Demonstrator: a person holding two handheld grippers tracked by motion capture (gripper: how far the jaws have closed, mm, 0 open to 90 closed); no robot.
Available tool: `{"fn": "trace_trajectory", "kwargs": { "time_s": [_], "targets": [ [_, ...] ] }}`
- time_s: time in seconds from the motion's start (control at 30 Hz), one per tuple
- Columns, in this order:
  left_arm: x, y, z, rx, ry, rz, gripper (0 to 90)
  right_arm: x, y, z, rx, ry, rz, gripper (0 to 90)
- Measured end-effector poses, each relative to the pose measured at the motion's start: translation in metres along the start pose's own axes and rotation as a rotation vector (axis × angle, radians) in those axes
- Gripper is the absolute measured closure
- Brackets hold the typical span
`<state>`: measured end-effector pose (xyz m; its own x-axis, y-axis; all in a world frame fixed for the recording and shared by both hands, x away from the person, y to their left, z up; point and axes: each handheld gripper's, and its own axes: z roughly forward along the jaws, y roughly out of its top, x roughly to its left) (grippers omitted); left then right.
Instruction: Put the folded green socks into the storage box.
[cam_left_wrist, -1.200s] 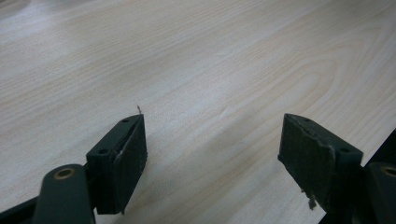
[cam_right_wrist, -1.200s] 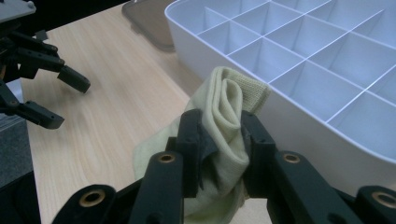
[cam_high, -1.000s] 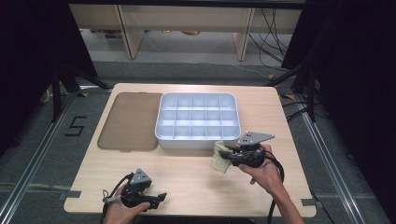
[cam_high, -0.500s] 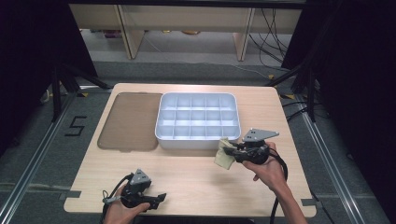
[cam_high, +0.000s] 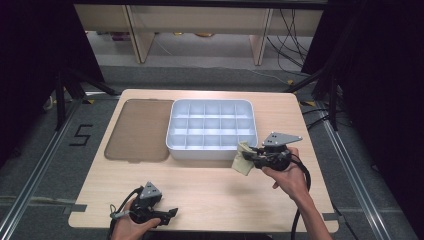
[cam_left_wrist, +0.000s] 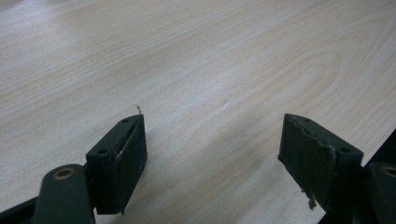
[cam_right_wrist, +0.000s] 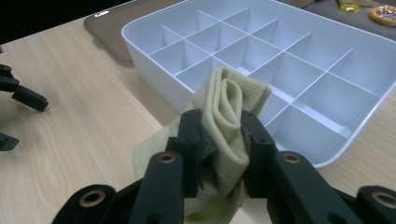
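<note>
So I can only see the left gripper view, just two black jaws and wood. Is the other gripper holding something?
Observer: Yes. The right gripper is shut on a folded pale yellow cloth.
Operator: Where is it taking it?
Observer: I can't say for sure, but it holds the cloth right at the near edge of a white divided tray.
Operator: Is anything in the tray?
Observer: No, every compartment I can see is bare.
Operator: What else is on the table?
Observer: A brown see-through lid lies flat beside the tray, on your left gripper's side of the table.
</note>
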<state>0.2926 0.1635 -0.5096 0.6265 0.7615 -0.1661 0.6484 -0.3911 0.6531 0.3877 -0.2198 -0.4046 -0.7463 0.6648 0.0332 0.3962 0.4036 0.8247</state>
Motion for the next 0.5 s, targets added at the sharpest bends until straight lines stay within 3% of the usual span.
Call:
{"fn": "trace_trajectory", "kwargs": {
  "time_s": [0.3,0.4,0.47,0.5],
  "targets": [
    [0.000,0.000,0.001,0.006,0.005,-0.005,23.0,-0.007,0.008,-0.005,0.006,-0.050,-0.002,73.0],
    [0.000,0.000,0.002,0.008,0.004,-0.004,22.9,-0.010,0.012,-0.005,0.002,-0.063,-0.028,73.0],
    [-0.001,0.000,0.002,0.006,0.007,-0.003,22.9,-0.009,0.012,-0.004,0.000,-0.072,-0.009,73.0],
    [-0.001,0.000,0.002,0.005,0.007,-0.003,22.9,-0.011,0.014,-0.004,0.004,-0.073,-0.028,73.0]
  ]
}}
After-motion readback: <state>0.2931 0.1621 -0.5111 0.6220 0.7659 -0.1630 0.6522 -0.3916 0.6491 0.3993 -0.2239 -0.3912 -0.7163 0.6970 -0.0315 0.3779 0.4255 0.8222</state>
